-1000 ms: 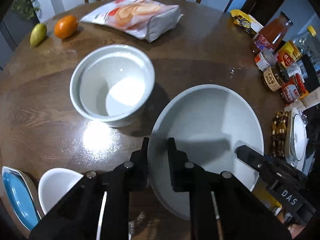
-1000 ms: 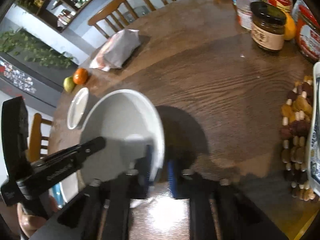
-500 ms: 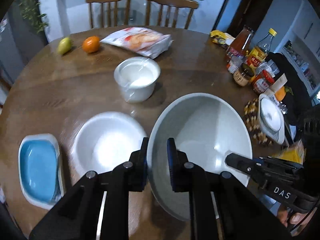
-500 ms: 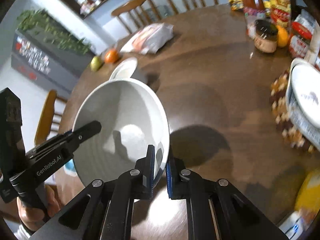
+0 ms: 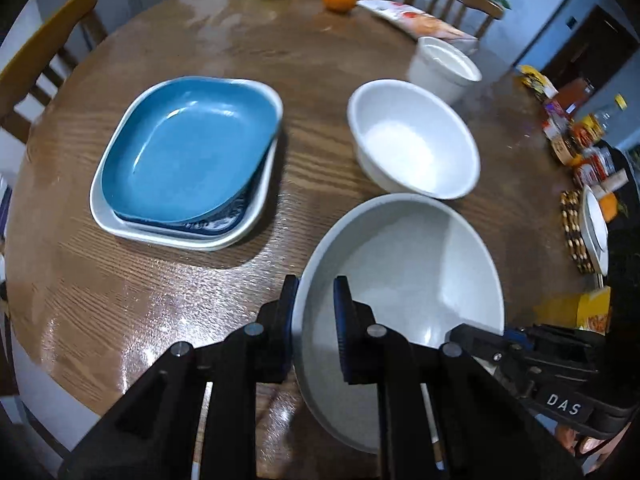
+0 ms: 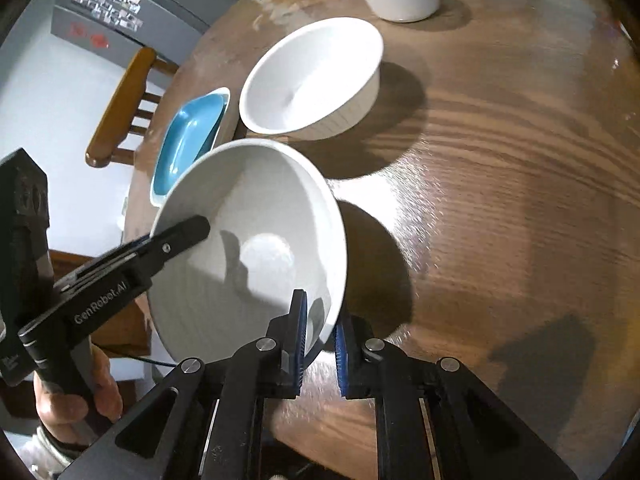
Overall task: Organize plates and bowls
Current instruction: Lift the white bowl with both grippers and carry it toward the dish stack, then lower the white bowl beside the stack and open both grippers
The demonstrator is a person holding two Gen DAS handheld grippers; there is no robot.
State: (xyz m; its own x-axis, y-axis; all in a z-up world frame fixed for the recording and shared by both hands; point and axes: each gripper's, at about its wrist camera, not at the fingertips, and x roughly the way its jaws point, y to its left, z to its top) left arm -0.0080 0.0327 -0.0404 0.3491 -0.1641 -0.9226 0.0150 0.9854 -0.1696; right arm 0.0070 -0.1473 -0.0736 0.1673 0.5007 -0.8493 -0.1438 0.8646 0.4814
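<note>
The large white bowl hangs above the wooden bench, tilted, gripped at two opposite spots on its rim. The left claw pinches the near rim, one finger inside the bowl and one outside, its gap narrow on the wall. The right claw clamps the opposite edge the same way, pads pressed on the thin rim. In the right wrist view the bowl's hollow faces the camera, and its shadow falls on the bench beside it. Just beyond it sits a smaller white bowl, apart from it. Farther back stands a white ramekin. To the side lies a blue dish stacked on a white square plate.
</note>
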